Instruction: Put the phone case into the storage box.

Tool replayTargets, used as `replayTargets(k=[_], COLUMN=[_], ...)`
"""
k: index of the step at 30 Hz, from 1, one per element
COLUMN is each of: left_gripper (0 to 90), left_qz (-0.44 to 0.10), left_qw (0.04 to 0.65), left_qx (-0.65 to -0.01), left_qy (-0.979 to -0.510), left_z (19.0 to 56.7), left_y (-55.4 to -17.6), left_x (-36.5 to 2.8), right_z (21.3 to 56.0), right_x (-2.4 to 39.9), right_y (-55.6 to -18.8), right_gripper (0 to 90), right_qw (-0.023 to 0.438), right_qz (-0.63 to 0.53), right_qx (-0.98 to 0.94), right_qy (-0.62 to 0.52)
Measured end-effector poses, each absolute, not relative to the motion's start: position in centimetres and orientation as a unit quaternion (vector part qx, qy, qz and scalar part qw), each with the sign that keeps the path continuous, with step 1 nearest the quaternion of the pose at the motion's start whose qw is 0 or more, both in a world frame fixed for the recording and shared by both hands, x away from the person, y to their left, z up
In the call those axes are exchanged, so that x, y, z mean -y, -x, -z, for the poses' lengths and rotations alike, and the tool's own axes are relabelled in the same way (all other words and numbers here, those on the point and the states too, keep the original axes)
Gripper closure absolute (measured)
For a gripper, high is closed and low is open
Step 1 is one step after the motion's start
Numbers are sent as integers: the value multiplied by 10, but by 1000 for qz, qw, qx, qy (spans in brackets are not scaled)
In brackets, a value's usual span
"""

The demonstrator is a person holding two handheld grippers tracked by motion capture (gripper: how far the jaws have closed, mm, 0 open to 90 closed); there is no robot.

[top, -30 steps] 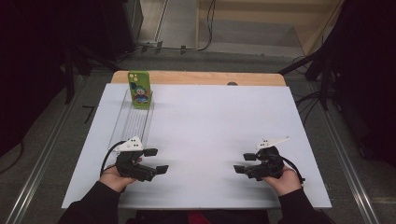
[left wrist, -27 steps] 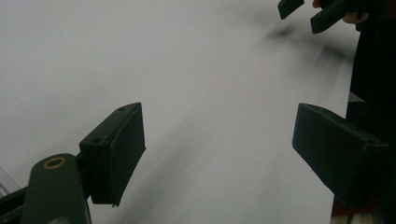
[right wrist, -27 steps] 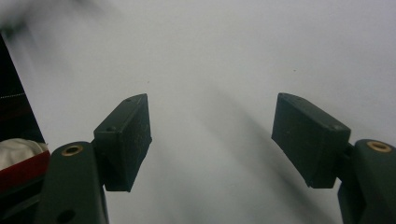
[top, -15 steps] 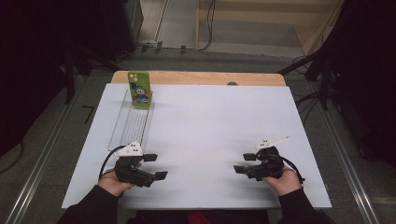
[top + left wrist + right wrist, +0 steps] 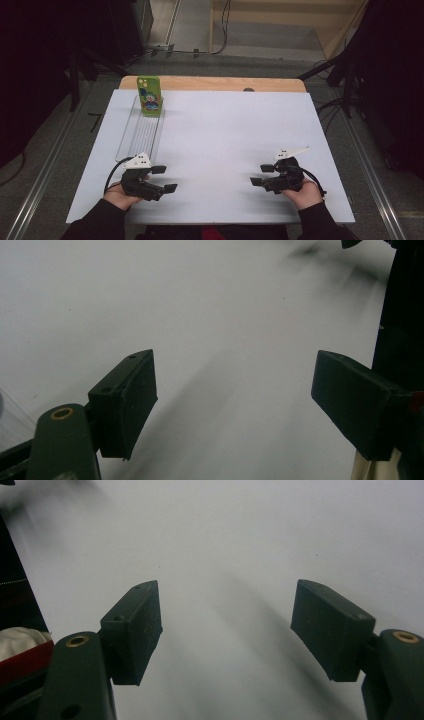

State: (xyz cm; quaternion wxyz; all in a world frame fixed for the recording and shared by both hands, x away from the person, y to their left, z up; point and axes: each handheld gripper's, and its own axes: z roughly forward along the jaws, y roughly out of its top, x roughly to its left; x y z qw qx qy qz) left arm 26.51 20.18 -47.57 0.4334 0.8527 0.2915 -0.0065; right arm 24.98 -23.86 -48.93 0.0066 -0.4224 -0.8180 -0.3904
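A green phone (image 5: 149, 96) with a cartoon figure on its case stands upright at the far end of a clear tray (image 5: 140, 134) on the white table top (image 5: 225, 145). My left gripper (image 5: 165, 179) rests near the front left of the table, just in front of the tray, pointing right. Its jaws stand open with nothing between them (image 5: 232, 405). My right gripper (image 5: 261, 175) lies near the front right, pointing left, also open and empty (image 5: 227, 630). Both are held low over the bare white surface.
A wooden strip (image 5: 210, 83) runs along the far edge of the table. Dark stands and cables surround the table on the floor. The wide middle of the white surface lies between my two grippers.
My left gripper has slid a little toward the front edge and turned slightly. The right gripper has stayed where it was.
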Motion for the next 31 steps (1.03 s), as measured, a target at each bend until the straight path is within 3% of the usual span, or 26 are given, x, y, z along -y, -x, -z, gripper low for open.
replayTargets(k=[31], left_gripper=[193], left_qz=[0], left_qw=[442], left_qx=[-287], left_qy=[-850], left_z=[476], left_y=[-263], left_x=[-201], right_z=[489], right_x=[241], right_y=[-249], right_gripper=[265], right_qw=[5], right_qz=[392], right_qx=[819], right_qy=[419])
